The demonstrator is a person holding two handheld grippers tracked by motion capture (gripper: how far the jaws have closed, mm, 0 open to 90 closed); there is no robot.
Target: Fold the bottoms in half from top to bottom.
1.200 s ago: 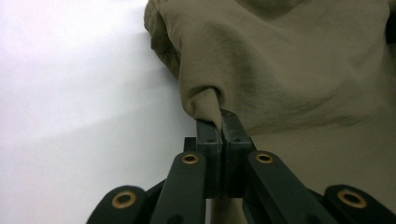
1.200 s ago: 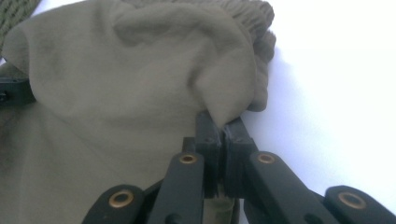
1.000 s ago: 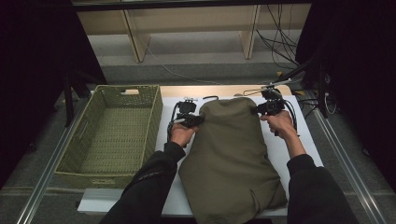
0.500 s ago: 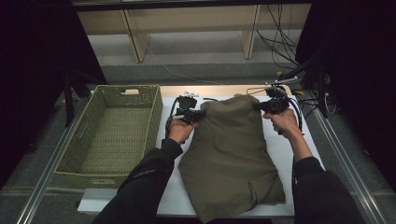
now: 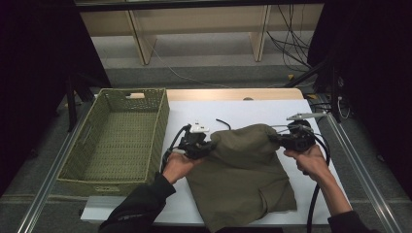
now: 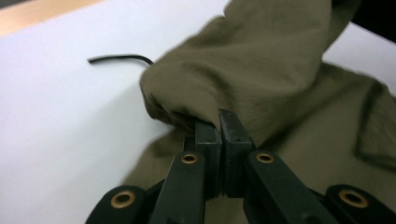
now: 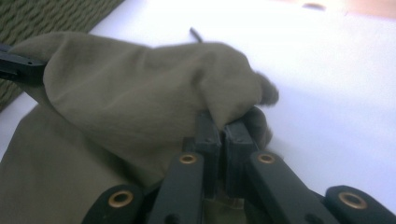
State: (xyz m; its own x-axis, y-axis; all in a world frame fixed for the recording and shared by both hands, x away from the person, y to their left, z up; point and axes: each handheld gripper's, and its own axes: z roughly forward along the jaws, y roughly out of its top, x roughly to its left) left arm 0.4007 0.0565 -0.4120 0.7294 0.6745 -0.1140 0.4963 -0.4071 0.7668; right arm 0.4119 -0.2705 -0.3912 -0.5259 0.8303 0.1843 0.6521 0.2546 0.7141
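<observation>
Nearest the person, the lower part of the olive-green garment (image 5: 243,187) lies flat on the white worktop (image 5: 252,110), its near hem almost at the worktop's front edge. Judging by the fold in hand, the risk is that the top layer lands askew: if one hand travels further than the other, the folded edge will sit crooked, and the loose lower layer could drag and bunch under it. A second risk is slippage, since each pinch takes just a small bite of cloth near a corner, and a tug could pull it free.

Further up, the left gripper (image 5: 210,145) has its jaws clenched on a bunched corner of the garment's upper edge, the pads nearly meeting with fabric squeezed between them. Across from it, the right gripper (image 5: 281,140) likewise grips the opposite corner, jaws pressed tight on a wad of cloth. Between them the upper part of the garment is lifted and doubled toward the person.

Beyond, a short black cord (image 5: 223,123) lies on the worktop, and the woven green basket (image 5: 99,145) stands just beside the worktop's left edge.
</observation>
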